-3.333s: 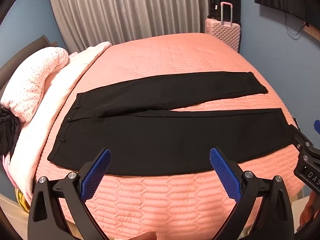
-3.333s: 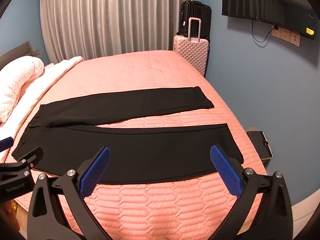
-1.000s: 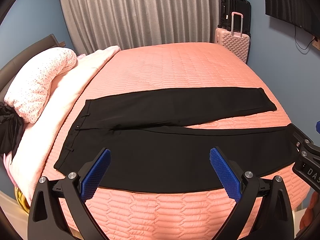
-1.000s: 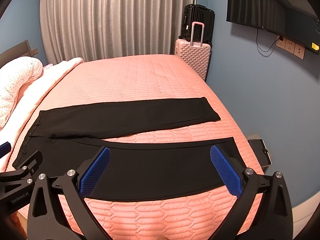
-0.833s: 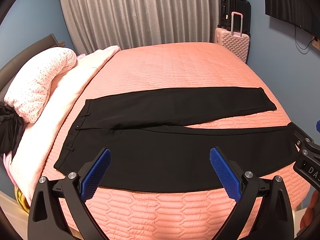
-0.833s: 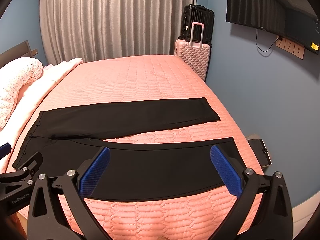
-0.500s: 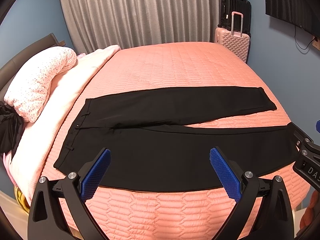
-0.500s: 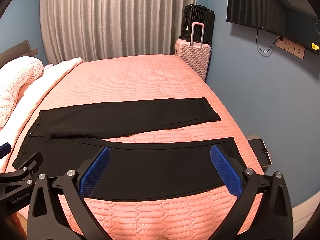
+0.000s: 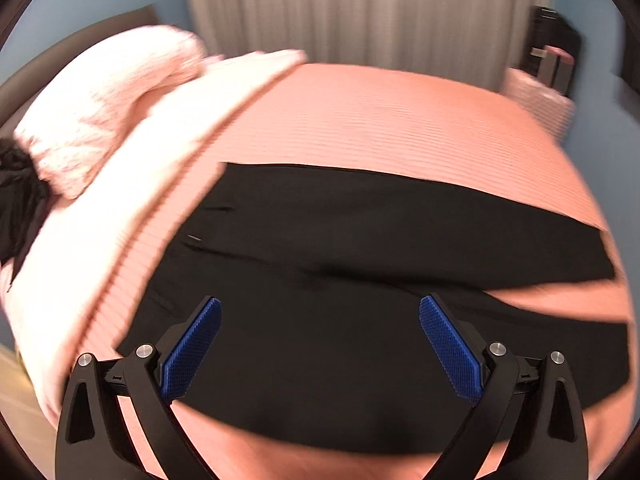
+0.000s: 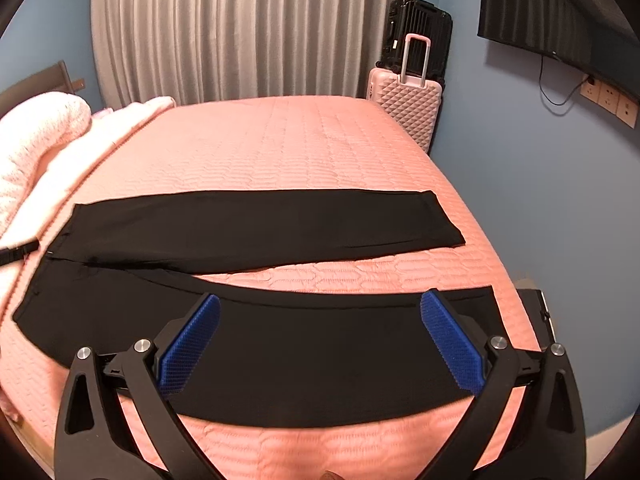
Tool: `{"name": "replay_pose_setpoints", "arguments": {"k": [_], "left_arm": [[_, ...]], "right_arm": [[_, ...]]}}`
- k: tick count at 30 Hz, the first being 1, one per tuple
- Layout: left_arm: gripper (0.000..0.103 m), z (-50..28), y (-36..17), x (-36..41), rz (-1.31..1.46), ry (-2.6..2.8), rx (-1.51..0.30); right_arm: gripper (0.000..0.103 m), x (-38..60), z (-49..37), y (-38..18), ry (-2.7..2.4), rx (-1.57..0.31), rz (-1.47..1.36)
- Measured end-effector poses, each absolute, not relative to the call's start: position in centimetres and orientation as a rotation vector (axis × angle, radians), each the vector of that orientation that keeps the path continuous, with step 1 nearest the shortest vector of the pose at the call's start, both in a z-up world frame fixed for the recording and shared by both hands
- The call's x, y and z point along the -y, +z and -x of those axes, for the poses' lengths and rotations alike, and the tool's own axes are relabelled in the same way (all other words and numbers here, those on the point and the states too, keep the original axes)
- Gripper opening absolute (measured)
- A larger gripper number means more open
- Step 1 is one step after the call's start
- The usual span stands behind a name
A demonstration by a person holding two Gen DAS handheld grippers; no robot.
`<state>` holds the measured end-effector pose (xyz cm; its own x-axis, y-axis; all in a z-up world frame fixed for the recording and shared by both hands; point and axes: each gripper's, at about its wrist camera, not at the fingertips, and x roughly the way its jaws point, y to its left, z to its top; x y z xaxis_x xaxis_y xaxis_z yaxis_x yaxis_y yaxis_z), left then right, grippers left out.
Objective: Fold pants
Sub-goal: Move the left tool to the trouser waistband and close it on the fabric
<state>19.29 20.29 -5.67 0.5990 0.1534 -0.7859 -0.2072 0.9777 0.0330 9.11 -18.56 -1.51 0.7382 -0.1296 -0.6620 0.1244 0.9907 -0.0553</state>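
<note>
Left gripper (image 9: pixel 320 334): jaws spread wide, nothing held between the blue pads (image 9: pixel 191 354). It is poised over the waist end of the pants (image 9: pixel 360 280); contact can't be confirmed, as the left wrist view is motion-blurred. Directly ahead of and under the pads, black fabric is seen; the waistband lies ahead-left, the far leg runs off to the right.

Right gripper (image 10: pixel 320 338): jaws likewise wide, empty. The near leg is spanned just ahead of its pads, with the hem just past the right pad. The far leg is laid flat further ahead, parallel, with a strip of bedspread (image 10: pixel 280 148) showing between the two legs toward the hem end.

Further out: blanket (image 10: pixel 36 140) to the left, curtain (image 10: pixel 248 28) straight ahead, suitcases (image 10: pixel 408 108) ahead-right by the wall.
</note>
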Motion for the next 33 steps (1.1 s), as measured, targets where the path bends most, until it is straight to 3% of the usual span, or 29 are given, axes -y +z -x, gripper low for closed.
{"name": "replay_pose_setpoints", "arguments": {"k": [4, 8, 15, 22, 23, 25, 27, 29, 30, 33], "left_arm": [[0.096, -27.6, -9.5, -29.6, 0.164, 0.241, -0.966], [0.096, -34.9, -12.1, -34.9, 0.064, 0.252, -0.966], [0.095, -44.4, -17.2, -39.8, -0.066, 0.197, -1.087], [0.096, -46.9, -20.6, -40.7, 0.013, 0.090, -1.136], [0.093, -47.0, -20.7, -40.9, 0.020, 0.086, -1.126], [0.078, -47.2, -20.6, -41.2, 0.042, 0.072, -1.116], [0.040, -46.8, -20.4, -41.3, 0.016, 0.079, -1.118], [0.016, -46.3, -19.9, -41.4, 0.040, 0.060, -1.136], [0.010, -45.9, -19.4, -41.7, 0.056, 0.046, -1.132], [0.008, -44.6, -17.2, -40.6, 0.038, 0.034, -1.085]], "right_arm": [[0.098, 17.6, -12.2, -2.8, -0.156, -0.709, 0.023], [0.098, 16.4, -14.7, -3.7, -0.157, -0.687, 0.050], [0.098, 14.8, -17.8, -5.2, -0.160, -0.679, 0.098], [0.098, 13.7, -19.0, -6.4, -0.143, -0.698, 0.114], [0.098, 13.6, -19.1, -6.5, -0.140, -0.700, 0.119], [0.098, 13.3, -19.0, -6.8, -0.136, -0.706, 0.119], [0.098, 13.1, -18.9, -6.9, -0.131, -0.706, 0.119], [0.098, 13.0, -18.7, -6.9, -0.138, -0.701, 0.132], [0.098, 13.0, -18.6, -6.9, -0.138, -0.700, 0.134], [0.098, 13.8, -18.6, -6.7, -0.144, -0.692, 0.127]]}}
